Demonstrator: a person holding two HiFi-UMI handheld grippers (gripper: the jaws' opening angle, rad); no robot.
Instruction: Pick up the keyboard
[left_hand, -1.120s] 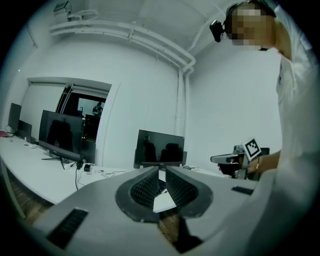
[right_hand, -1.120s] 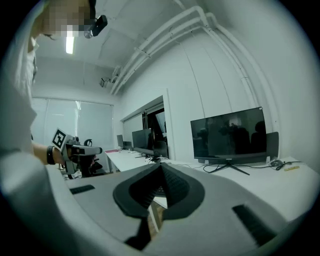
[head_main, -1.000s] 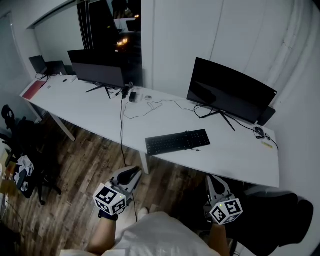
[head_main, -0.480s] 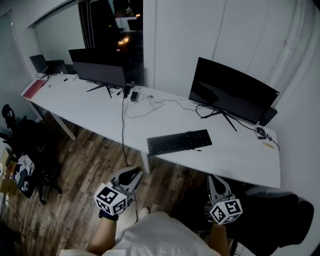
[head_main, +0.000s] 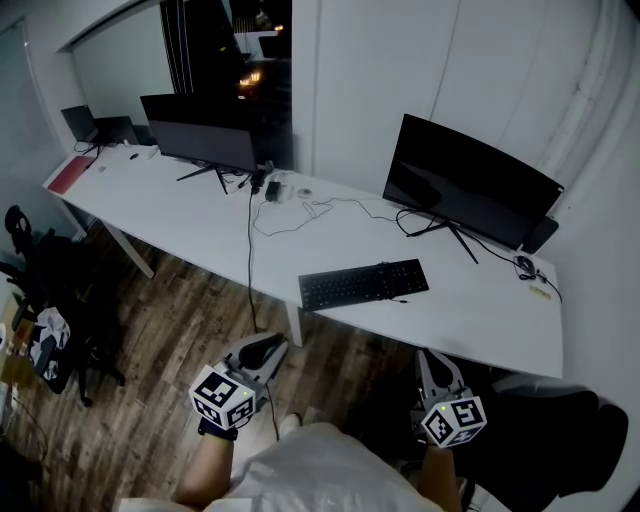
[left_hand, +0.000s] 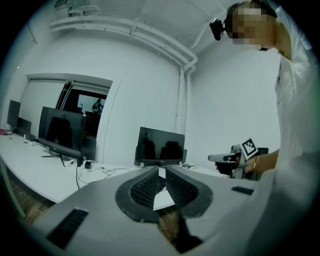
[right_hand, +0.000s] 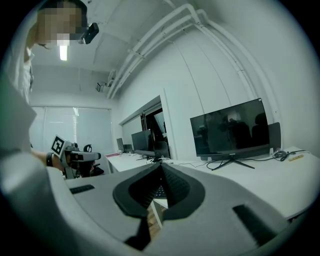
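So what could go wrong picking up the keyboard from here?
Both the left tool and right tool are shut; unopened, they might just shove the keyboard. It lies near the front edge of the desk, so a nudge could tip it off. The hanging cable could snag the left tool.

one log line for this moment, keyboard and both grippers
phase: before reach | keyboard: flat on desk, untouched | left gripper: shut, empty | right gripper: shut, empty

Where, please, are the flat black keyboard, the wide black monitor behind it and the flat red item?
flat black keyboard (head_main: 363, 284), head view, middle keys
wide black monitor (head_main: 470, 187), head view, screen centre
flat red item (head_main: 68, 176), head view, its middle
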